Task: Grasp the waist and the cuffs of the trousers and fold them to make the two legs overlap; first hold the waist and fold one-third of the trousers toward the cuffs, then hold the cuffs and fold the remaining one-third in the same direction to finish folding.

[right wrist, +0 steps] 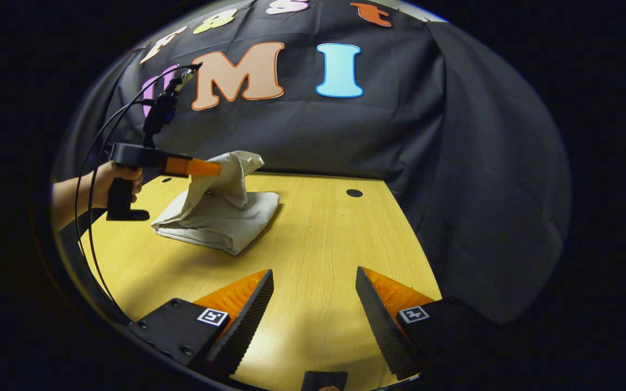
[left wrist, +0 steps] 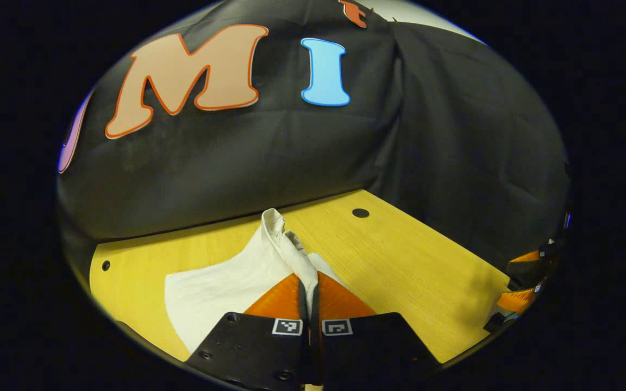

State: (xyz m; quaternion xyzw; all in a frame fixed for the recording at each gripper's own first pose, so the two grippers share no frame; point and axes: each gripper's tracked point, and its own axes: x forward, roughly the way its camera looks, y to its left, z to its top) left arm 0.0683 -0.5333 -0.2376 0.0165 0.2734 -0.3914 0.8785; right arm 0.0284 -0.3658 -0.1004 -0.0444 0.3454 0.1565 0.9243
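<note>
On woodgrain table [right wrist: 313, 239], crumpled cloth trousers [right wrist: 220, 214]

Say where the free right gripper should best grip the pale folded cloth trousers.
Probably the flat near corner of the pale folded cloth trousers, approached low from the open right side. The left gripper already pinches the raised bunch; the right gripper is open over the wooden table.
</note>
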